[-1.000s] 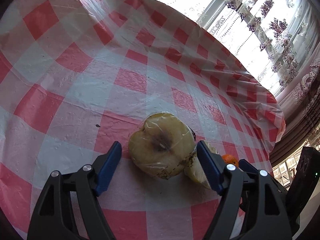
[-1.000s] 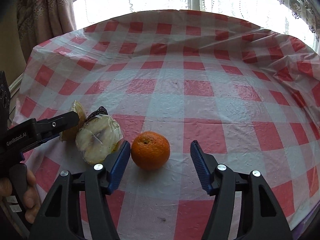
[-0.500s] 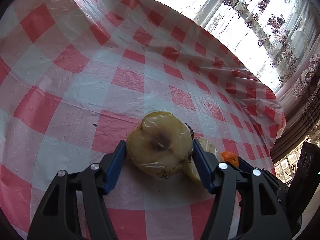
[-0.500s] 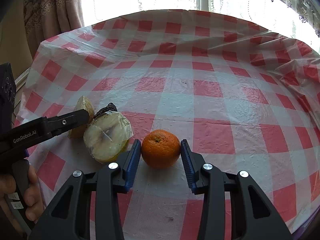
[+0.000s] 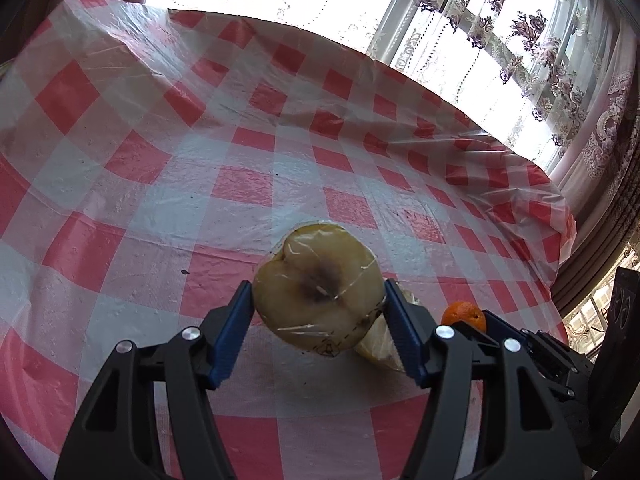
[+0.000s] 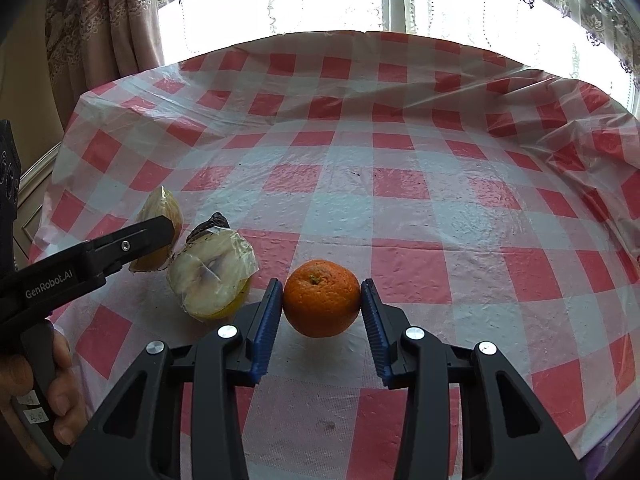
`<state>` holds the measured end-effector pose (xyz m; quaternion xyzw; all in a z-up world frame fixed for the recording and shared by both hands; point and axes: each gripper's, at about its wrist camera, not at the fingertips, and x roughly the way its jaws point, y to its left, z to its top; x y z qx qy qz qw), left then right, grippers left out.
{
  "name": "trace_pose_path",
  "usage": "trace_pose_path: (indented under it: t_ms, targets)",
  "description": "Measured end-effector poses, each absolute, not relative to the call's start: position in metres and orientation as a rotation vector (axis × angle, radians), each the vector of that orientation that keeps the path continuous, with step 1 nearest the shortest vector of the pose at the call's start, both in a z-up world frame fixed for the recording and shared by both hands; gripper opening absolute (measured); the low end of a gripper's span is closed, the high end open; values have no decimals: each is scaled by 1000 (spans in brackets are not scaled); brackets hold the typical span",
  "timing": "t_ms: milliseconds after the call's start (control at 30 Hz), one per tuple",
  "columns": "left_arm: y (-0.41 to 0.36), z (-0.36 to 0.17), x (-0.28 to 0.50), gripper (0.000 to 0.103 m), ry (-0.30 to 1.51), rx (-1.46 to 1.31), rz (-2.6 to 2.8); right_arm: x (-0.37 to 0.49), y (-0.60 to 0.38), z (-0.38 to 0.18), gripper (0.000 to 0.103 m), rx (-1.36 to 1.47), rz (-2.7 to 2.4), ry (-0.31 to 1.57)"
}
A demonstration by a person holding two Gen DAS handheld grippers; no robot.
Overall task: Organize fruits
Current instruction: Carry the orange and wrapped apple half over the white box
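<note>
The right claw (image 6: 322, 300) is clamped on the orange (image 6: 322, 298) and the left claw (image 5: 318, 312) on the wrapped apple half (image 5: 318, 290), both low over the worktop (image 6: 400, 200), so lift slowly and keep squeezing gently.

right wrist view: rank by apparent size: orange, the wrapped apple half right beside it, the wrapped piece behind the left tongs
1. Wrapped apple half and orange: look alike; the orange is nearer the camera, so unranked.
2. Wrapped piece: smallest, but partly hidden by the left tongs.
</note>
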<state>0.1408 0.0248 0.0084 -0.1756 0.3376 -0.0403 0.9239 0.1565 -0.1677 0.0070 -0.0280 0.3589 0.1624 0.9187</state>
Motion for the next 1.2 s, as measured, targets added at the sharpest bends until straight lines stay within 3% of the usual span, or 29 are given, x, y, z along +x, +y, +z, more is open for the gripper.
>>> trace_pose_path:
  t_ms: [1200]
  targets:
    - [-81,43,121,65,681,-168,-268,114,-268,35,40,138,222,725]
